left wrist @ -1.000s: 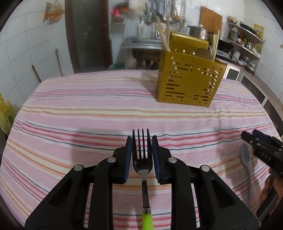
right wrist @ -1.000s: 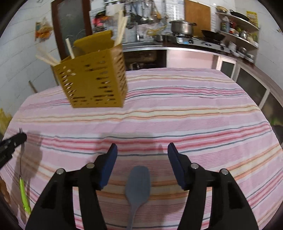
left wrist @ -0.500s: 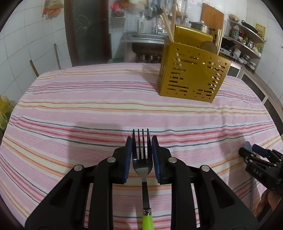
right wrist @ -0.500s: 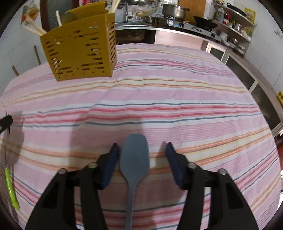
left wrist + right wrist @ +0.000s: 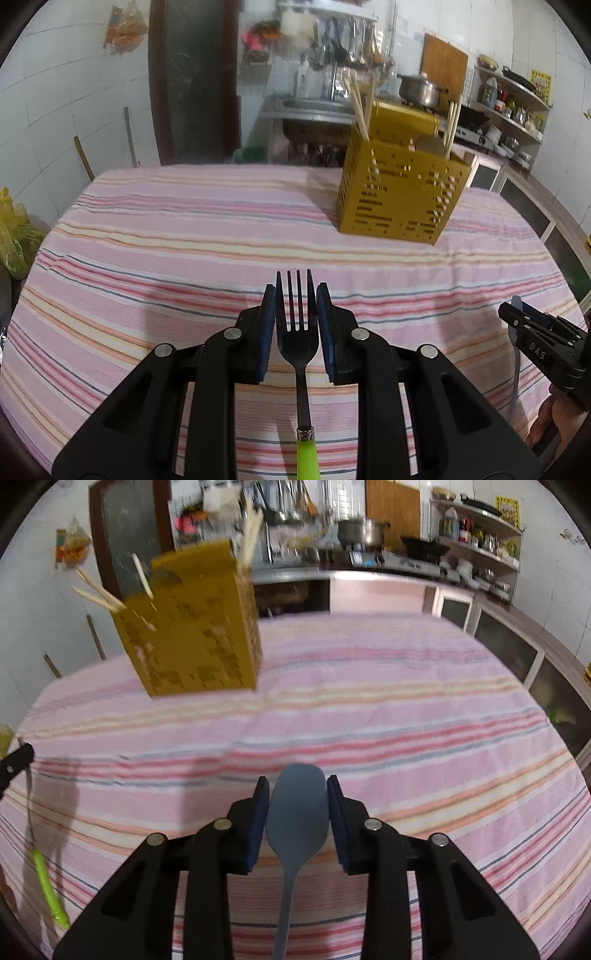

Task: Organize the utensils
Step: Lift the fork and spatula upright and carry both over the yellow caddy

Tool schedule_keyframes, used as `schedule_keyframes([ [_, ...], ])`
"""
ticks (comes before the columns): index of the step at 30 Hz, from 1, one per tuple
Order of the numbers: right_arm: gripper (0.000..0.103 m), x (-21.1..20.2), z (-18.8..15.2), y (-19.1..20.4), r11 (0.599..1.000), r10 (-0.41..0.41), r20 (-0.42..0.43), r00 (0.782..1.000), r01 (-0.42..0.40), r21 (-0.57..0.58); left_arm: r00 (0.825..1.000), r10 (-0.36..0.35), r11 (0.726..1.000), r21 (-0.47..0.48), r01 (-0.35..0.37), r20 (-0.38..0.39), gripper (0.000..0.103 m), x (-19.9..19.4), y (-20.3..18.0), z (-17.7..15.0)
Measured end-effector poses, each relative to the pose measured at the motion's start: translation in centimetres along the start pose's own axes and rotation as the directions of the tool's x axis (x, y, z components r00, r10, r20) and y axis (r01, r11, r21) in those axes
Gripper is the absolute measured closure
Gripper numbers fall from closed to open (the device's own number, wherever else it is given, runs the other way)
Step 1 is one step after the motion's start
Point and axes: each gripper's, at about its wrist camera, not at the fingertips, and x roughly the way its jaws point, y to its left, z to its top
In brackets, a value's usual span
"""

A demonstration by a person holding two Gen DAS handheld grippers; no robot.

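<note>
My left gripper [image 5: 296,295] is shut on the head of a black fork [image 5: 297,343] with a green handle, held above the striped tablecloth. My right gripper [image 5: 297,794] has its jaws closing on a grey-blue spoon [image 5: 297,812]; both pads touch the sides of its bowl and the handle runs back under the gripper. A yellow perforated utensil holder [image 5: 399,199] stands at the far side of the table with several chopsticks in it; in the right wrist view the holder [image 5: 192,635] is far left. The right gripper [image 5: 517,314] shows at the left wrist view's right edge.
The table wears a pink striped cloth [image 5: 184,240]. Behind it are a sink [image 5: 317,107], a stove with a pot [image 5: 362,531], and shelves of jars on the right. A yellow bag [image 5: 11,236] lies off the table's left edge.
The right jaws have drawn in from wide apart until they touch the spoon's bowl. The left gripper keeps its hold on the fork and has shifted a little.
</note>
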Motion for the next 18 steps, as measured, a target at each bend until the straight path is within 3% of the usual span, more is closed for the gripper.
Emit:
schedule_keyframes([
  [11,0.071,-5.0,1.3,1.5,0.998,0.062,0.243,0.968,-0.055,-0.032,0.989,-0.027,0.999,-0.027,0.031,0.145,0.082,-4.4,1.2,1.3],
  [18,0.071,-6.1,2.4,1.9,0.998,0.067,0.310,0.948,-0.057,-0.040,0.972,-0.054,0.998,-0.024,0.062,0.229,0.082,-6.9,1.2,2.5],
])
